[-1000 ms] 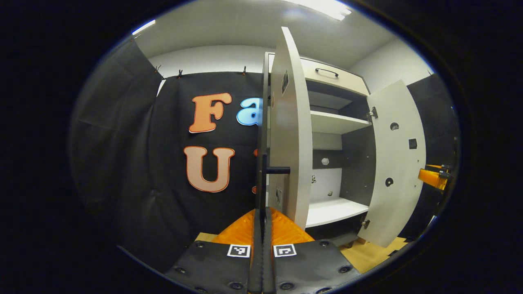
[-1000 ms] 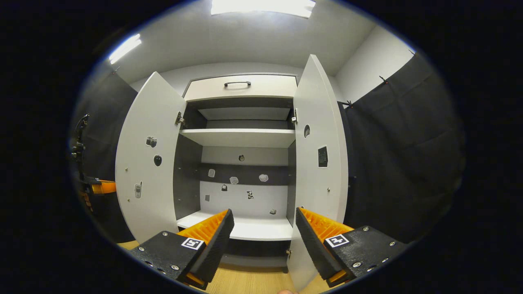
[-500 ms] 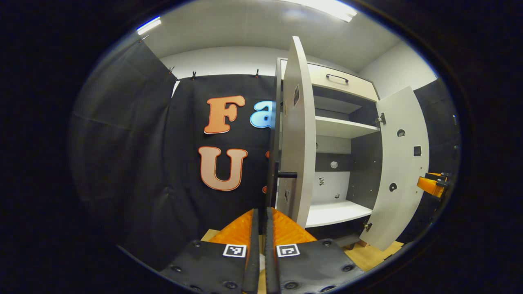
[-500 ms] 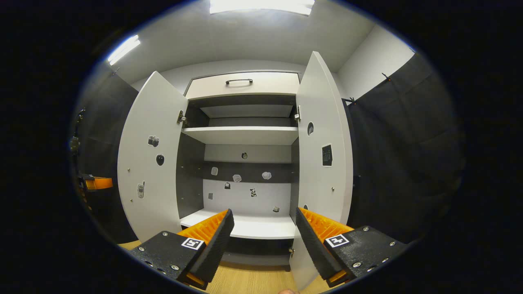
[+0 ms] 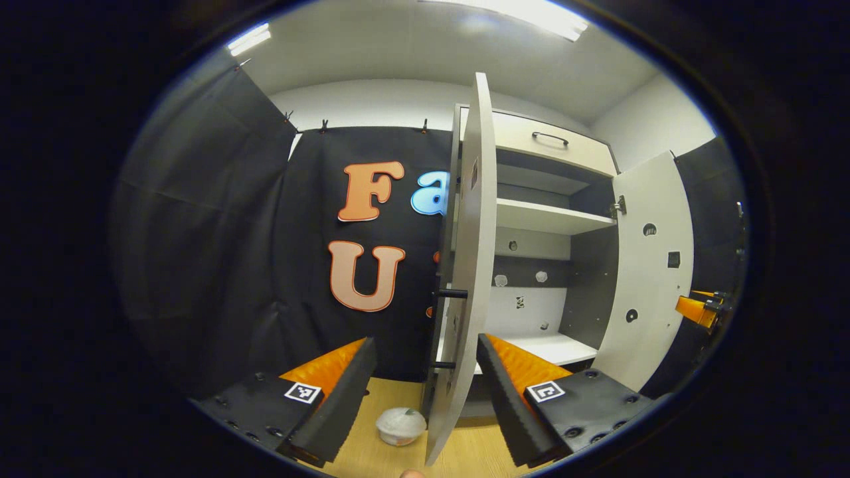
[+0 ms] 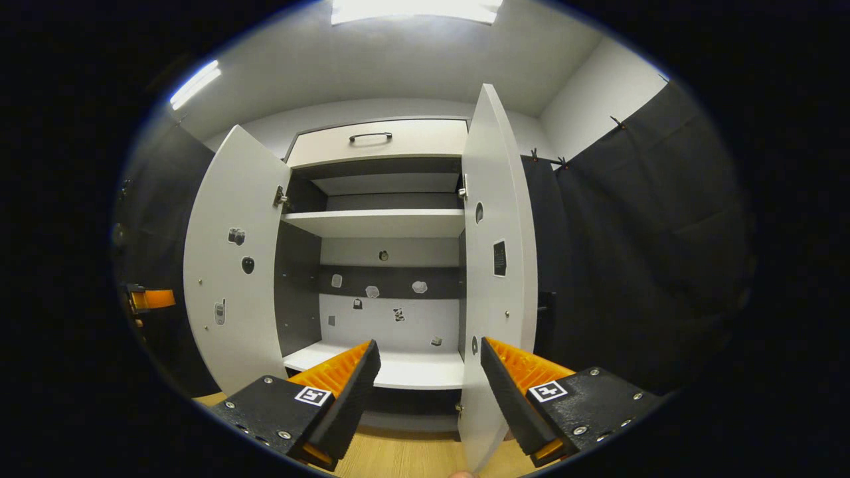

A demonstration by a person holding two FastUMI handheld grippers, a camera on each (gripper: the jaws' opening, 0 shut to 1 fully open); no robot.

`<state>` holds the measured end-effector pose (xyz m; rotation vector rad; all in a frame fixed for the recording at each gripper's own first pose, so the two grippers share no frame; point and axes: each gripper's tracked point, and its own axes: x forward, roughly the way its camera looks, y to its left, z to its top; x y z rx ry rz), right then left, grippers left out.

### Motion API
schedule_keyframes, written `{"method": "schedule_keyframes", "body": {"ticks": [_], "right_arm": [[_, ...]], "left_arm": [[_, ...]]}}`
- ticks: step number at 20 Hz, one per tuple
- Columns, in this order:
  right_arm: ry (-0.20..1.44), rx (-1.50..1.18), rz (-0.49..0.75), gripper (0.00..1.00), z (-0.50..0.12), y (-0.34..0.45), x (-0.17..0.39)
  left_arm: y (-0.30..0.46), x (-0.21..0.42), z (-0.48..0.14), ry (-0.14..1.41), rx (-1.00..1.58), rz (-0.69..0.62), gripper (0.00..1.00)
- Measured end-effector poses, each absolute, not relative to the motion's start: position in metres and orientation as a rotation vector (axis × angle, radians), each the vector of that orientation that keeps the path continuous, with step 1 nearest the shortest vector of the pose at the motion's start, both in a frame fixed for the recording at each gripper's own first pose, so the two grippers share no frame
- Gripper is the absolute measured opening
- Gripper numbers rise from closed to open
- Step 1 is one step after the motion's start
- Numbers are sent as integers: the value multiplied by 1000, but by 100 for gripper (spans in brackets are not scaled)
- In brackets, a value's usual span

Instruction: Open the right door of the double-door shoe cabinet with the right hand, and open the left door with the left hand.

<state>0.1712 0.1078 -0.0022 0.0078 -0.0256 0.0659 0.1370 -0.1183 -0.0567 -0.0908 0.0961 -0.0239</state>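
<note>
The white shoe cabinet point(image 6: 378, 222) stands with both doors swung wide. In the left gripper view the left door point(image 5: 473, 219) shows edge-on just ahead, its black bar handle point(image 5: 443, 328) on the outer face. My left gripper point(image 5: 425, 344) is open, its fingers on either side of the door's edge and apart from the handle. The right door point(image 5: 649, 265) hangs open farther right. In the right gripper view my right gripper point(image 6: 428, 345) is open and holds nothing, facing the shelves between the left door point(image 6: 232, 265) and the right door point(image 6: 497, 265).
A small white lidded cup point(image 5: 400, 425) sits on the wooden floor point(image 5: 392, 458) beside the left door's foot. A shut drawer with a black handle point(image 6: 370, 136) tops the cabinet. Black cloth walls close in on both sides. The other gripper point(image 5: 697, 309) shows beyond the right door.
My left gripper was shut on the left door's handle; it has let go, opened wide and drawn back. The right gripper stays open, its view shifted slightly.
</note>
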Motion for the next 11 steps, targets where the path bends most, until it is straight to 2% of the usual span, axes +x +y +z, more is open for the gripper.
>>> {"method": "schedule_keyframes", "body": {"ticks": [11], "right_arm": [[-38,5,62,92,1,100,170]], "left_arm": [[-142,124,-43,80,-67,-27,95]]}}
